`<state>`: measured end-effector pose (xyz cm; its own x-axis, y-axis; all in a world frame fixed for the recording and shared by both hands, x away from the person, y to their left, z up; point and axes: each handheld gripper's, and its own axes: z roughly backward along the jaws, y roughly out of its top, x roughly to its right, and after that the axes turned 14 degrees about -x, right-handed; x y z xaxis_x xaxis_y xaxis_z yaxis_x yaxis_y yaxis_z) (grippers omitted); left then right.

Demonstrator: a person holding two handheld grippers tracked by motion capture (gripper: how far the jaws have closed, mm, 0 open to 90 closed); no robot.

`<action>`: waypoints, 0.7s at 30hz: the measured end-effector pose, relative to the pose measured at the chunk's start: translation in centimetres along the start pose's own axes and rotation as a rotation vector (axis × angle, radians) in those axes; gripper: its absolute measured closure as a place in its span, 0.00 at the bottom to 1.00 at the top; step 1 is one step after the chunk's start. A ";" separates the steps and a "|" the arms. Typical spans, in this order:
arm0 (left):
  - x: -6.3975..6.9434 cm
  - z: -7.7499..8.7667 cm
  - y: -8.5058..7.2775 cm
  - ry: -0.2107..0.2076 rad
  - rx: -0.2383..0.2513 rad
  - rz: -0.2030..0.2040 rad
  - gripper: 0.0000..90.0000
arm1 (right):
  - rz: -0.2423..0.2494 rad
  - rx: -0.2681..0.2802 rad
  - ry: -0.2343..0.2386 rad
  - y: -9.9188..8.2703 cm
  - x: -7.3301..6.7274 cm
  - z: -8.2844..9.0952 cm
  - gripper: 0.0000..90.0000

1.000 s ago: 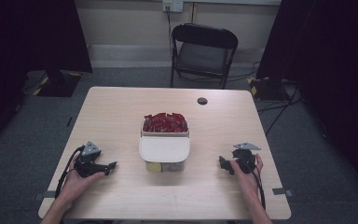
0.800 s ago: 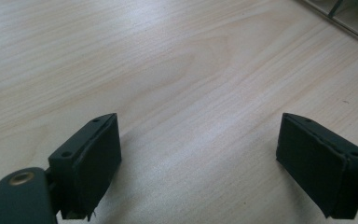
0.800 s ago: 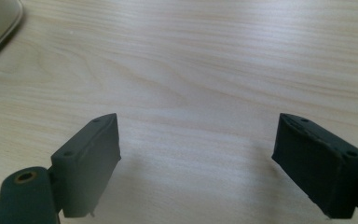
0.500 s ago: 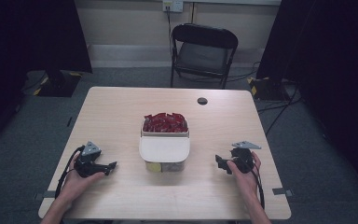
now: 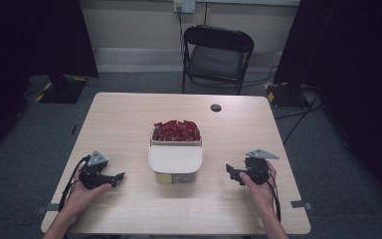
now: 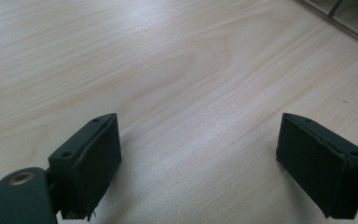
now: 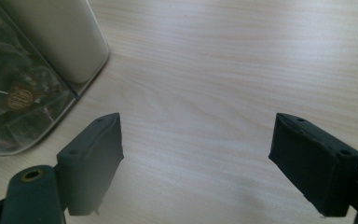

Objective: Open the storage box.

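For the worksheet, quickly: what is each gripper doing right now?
Left gripper: open, holding nothing.
Right gripper: open, nothing between its jaws, which have just been closing slightly.

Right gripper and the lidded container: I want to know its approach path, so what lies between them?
Nothing: in the high view, bare table separates the right gripper from the lidded container.

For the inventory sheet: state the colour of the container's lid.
Cream-white lid; clearest in the high view.
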<state>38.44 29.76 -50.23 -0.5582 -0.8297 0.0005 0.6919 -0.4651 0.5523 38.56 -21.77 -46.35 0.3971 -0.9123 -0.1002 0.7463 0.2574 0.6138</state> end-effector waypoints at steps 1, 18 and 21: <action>0.0 0.0 0.0 0.000 0.000 0.000 0.15 | 0.007 0.003 -0.004 0.0 -0.1 0.1 0.18; 0.0 0.0 0.0 -0.001 0.000 0.000 0.15 | 0.074 0.040 0.066 0.6 -2.7 1.6 0.16; 0.0 0.0 0.0 0.000 0.000 0.000 0.15 | 0.084 0.049 0.078 0.7 -3.3 1.9 0.16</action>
<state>38.43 29.77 -50.23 -0.5584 -0.8296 0.0006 0.6917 -0.4652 0.5524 36.76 -19.24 -44.07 0.4989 -0.8602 -0.1058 0.6824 0.3146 0.6598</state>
